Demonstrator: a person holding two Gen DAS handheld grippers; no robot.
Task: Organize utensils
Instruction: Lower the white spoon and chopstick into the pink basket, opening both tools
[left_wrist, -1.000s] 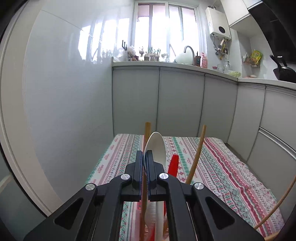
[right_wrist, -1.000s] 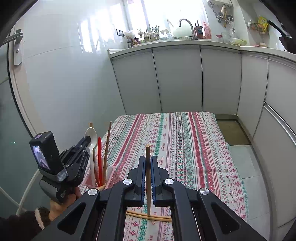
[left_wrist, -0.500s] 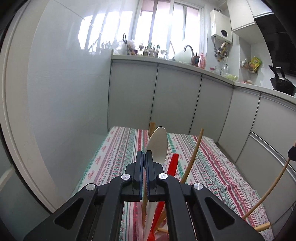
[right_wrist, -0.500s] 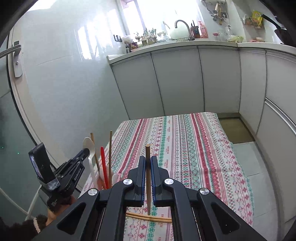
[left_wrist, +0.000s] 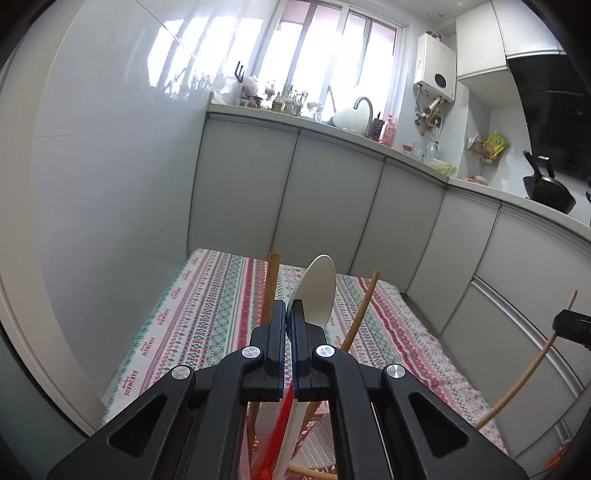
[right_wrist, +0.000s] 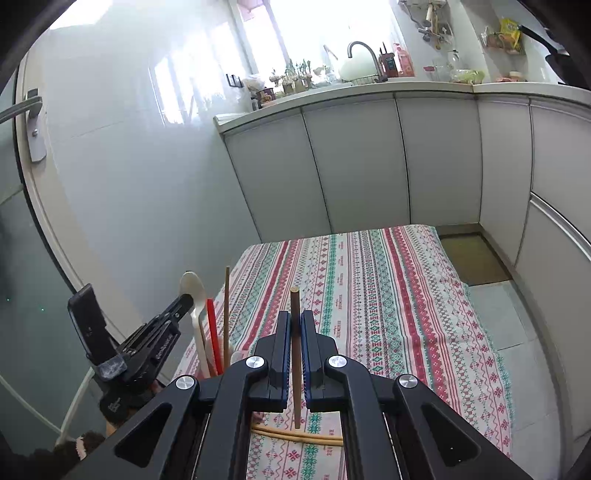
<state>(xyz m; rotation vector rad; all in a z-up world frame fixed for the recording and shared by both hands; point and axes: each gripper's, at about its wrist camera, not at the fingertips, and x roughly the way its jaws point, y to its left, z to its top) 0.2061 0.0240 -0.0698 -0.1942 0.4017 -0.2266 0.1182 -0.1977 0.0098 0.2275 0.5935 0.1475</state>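
Note:
My left gripper (left_wrist: 287, 314) is shut on a white plastic spoon (left_wrist: 317, 291) held upright, bowl up, above a pink holder (left_wrist: 314, 448) at the table's near-left corner. A red utensil (left_wrist: 275, 439) and wooden chopsticks (left_wrist: 271, 280) stand in the holder. From the right wrist view the left gripper (right_wrist: 184, 300) grips the spoon (right_wrist: 192, 286) below its bowl. My right gripper (right_wrist: 295, 325) is shut on a dark wooden chopstick (right_wrist: 294, 299), held upright above the striped tablecloth (right_wrist: 369, 295). A light chopstick pair (right_wrist: 295, 435) lies on the cloth below it.
The table stands against a white tiled wall (left_wrist: 110, 184) on the left. Grey kitchen cabinets (right_wrist: 369, 166) run behind and along the right side. A curved bamboo stick (left_wrist: 524, 376) shows at the right of the left wrist view.
The left gripper has risen and tilted with the spoon, which now stands higher than the other utensils. The right gripper with its chopstick has lifted slightly.

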